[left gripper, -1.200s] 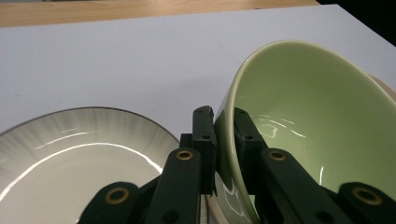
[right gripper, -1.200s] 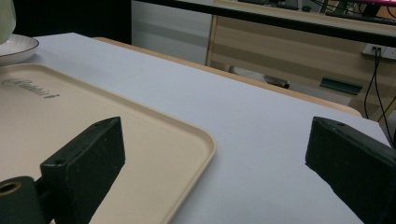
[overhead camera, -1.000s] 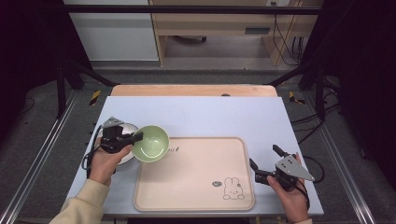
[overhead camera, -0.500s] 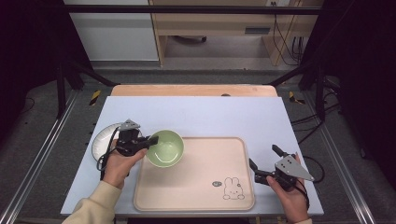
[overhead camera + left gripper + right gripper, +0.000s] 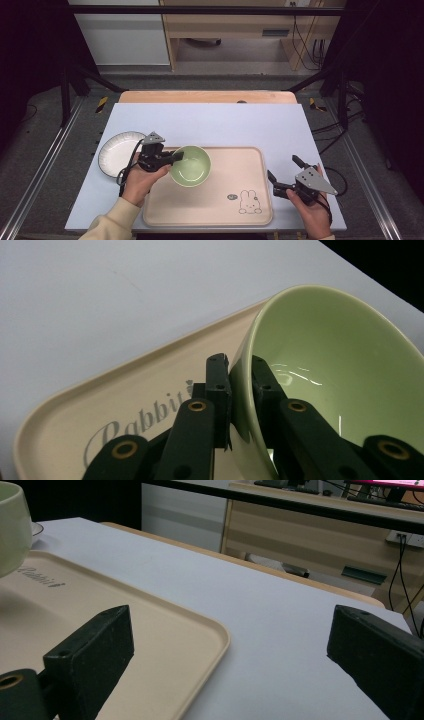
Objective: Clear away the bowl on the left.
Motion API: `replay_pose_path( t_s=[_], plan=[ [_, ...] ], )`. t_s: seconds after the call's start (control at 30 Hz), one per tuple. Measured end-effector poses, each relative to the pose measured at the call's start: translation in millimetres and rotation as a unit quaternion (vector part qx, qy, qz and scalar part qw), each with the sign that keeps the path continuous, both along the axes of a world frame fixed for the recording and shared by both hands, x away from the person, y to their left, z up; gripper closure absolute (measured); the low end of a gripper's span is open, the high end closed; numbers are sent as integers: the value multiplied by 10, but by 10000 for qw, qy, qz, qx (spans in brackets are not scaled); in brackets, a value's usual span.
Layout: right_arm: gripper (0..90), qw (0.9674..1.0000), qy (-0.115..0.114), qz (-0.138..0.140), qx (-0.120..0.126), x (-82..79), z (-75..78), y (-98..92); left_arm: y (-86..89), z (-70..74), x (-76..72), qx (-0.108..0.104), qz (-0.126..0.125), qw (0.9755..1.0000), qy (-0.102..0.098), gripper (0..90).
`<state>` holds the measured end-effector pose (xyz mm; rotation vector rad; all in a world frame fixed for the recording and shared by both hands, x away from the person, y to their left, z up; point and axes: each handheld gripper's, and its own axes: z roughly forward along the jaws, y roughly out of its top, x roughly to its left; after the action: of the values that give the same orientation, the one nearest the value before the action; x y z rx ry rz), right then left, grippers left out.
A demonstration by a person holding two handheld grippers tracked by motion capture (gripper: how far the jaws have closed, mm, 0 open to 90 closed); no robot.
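Left claw is clamped on the rim of the green bowl: in the left gripper view one jaw sits outside the bowl's wall and the other inside it, both pressed against the ceramic, with the bowl tilted and filling the right half of the frame. Seen from the high view, the bowl is left of centre in the picture, over the upper left part of the beige tray, whose rabbit drawing lies toward the tray's lower right. To the left of the hand, a white plate rests on the pale surface, just beside the tray's left edge. Right claw is at the lower right of the high view, just off the tray's right edge, its jaws spread wide with nothing between them; the right gripper view shows the tray's corner and bare surface between the two jaws.
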<state>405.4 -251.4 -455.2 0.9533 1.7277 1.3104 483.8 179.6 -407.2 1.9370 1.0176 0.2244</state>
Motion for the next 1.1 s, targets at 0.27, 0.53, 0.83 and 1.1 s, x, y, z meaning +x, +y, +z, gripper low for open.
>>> replay_pose_path(
  t_s=[0.27,0.53,0.83,1.1],
  plan=[
    [49,10000,-28,-1,52,-2,9,-10,-138,-52,-11,10,-186,9998,113,818],
    [49,10000,-26,20,45,2,3,0,-146,-95,-28,-86,-197,9996,167,817],
    [50,10000,-5,20,30,3,-1,10,-233,-176,-58,-1,-305,9991,293,816],
    [49,10000,1,52,18,13,-10,25,-291,-244,-53,27,-340,9986,399,815]
  ],
)
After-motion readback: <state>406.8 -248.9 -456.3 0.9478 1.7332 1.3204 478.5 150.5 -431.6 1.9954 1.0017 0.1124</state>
